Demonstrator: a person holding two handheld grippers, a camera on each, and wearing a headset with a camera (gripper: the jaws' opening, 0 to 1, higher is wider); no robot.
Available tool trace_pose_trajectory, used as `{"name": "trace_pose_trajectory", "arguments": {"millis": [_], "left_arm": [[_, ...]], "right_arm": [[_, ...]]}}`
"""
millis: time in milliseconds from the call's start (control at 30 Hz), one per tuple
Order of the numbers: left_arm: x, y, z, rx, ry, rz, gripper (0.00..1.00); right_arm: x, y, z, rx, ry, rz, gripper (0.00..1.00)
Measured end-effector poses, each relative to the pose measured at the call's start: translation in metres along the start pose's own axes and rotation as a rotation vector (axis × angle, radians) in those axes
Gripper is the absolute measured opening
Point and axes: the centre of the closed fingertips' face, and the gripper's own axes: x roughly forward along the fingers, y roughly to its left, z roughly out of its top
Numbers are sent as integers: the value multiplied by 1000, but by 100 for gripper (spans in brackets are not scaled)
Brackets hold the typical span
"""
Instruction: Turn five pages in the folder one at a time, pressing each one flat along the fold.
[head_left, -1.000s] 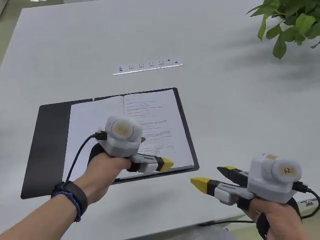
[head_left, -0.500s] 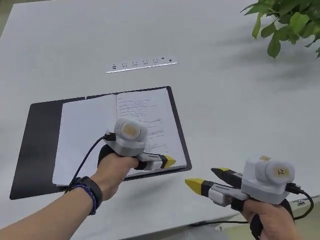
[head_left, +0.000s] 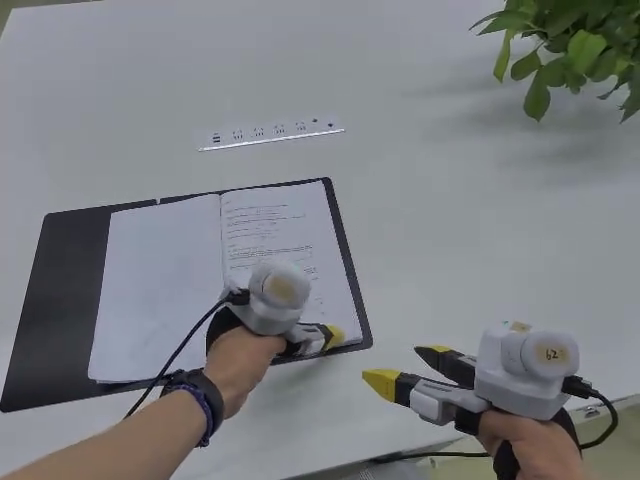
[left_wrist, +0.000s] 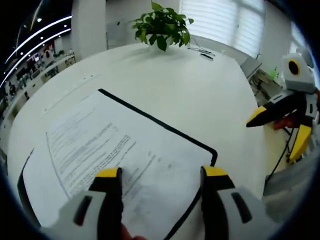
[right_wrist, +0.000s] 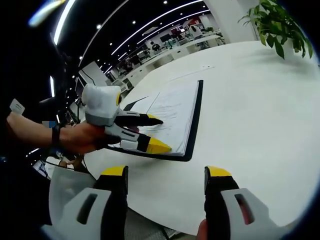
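A black folder (head_left: 45, 300) lies open on the white table, with a blank page on its left and a printed page (head_left: 270, 240) on its right. My left gripper (head_left: 325, 338) is open and hovers over the near right corner of the printed page (left_wrist: 115, 150). My right gripper (head_left: 405, 372) is open and hangs off the folder's near right corner, above bare table. The right gripper view has the left gripper (right_wrist: 152, 134) above the folder (right_wrist: 192, 130). In the left gripper view the right gripper (left_wrist: 280, 127) is at the far right.
A strip of sockets (head_left: 270, 133) is set into the table (head_left: 450, 200) behind the folder. A leafy green plant (head_left: 570, 45) stands at the far right corner. The table's near edge runs just below my right gripper.
My left gripper has moved toward me, to the folder's near right corner. The right gripper has held about still. The camera has shifted.
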Motion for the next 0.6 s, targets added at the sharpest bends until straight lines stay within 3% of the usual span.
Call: {"name": "trace_pose_trajectory", "arguments": {"millis": [333,600], "left_arm": [[0,2,0,4,-3,5,62],[-1,6,1,3,-9,-1,58]], "right_arm": [[5,3,4,-10,5,9,58],[14,8,16,-20,-17,30,54]]}}
